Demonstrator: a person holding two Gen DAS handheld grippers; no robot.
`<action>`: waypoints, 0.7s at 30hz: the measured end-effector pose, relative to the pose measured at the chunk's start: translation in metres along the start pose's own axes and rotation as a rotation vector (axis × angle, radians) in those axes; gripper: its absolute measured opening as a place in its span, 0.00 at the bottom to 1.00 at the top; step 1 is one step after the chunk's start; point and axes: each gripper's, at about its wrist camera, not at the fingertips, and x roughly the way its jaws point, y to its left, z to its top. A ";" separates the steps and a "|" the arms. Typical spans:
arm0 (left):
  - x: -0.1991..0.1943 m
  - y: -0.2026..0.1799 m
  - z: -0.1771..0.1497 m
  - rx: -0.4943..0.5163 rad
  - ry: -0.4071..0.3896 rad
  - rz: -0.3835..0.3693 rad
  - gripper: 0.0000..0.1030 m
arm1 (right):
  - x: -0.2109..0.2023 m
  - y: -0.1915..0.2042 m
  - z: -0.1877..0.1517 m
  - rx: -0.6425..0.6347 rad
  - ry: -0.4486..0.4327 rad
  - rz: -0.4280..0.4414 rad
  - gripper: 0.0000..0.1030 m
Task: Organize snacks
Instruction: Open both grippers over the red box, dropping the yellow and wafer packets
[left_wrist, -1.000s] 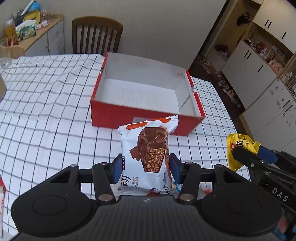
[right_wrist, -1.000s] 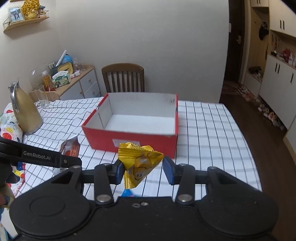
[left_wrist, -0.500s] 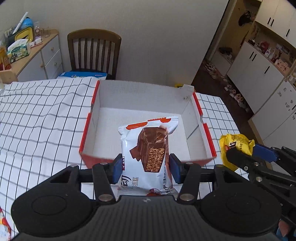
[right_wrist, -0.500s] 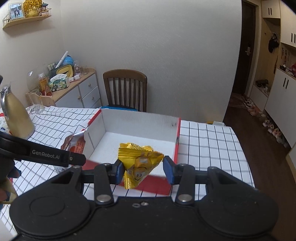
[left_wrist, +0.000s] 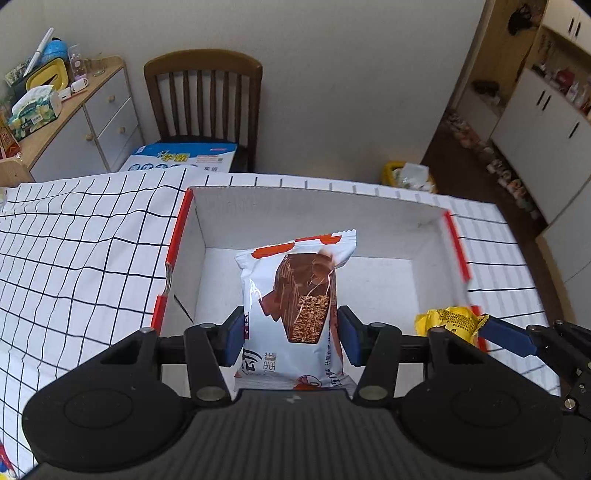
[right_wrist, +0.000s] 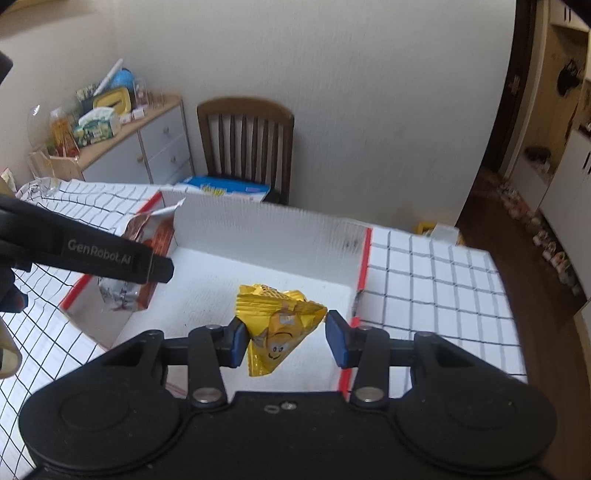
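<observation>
My left gripper (left_wrist: 291, 334) clamps the cake packet (left_wrist: 295, 306) over the red box (left_wrist: 177, 240). My right gripper (right_wrist: 282, 338) pinches the yellow snack bag (right_wrist: 277, 325) over the box's right side.

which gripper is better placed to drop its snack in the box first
Probably the right gripper: its yellow packet hangs over the red box's floor. The left gripper holds its cake packet nearer the front wall.
</observation>
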 end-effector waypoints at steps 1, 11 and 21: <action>0.006 0.000 0.001 -0.002 0.011 0.004 0.50 | 0.008 0.000 0.002 0.004 0.018 0.005 0.41; 0.065 0.004 0.010 -0.035 0.138 0.028 0.50 | 0.068 0.011 0.007 -0.047 0.171 0.029 0.41; 0.100 0.001 0.005 0.000 0.224 0.059 0.50 | 0.085 0.024 0.002 -0.148 0.218 0.041 0.41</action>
